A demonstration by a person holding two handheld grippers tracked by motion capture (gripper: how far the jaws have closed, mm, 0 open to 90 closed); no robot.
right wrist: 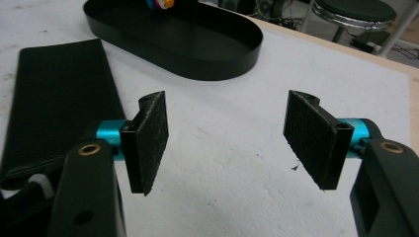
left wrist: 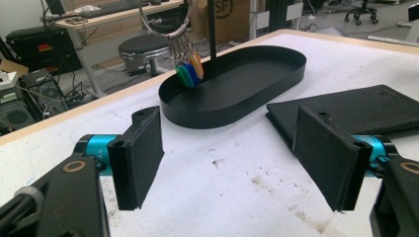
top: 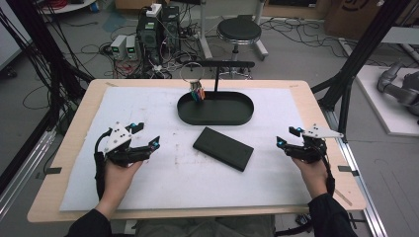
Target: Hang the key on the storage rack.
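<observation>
White foam mat (top: 148, 187) on wooden table. Flat black textured leather wallet (top: 223, 148) lies mid-mat, just before black oval metal tray (top: 216, 118). Likely light, slightly pliable, grippy; pinch near long edge. Left gripper (top: 146, 137), right gripper (top: 288, 138): jaws apart, empty.

Black wallet (top: 223, 148), flat rectangular, textured leather-look, closed, lying flat on white mat on the tabletop, turned diagonally, long axis running upper-left to lower-right. Sits just in front of black oval tray (top: 244, 116), near but not touching. Roughly midway between both grippers, well apart from each. Top face up, nothing on it.
</observation>
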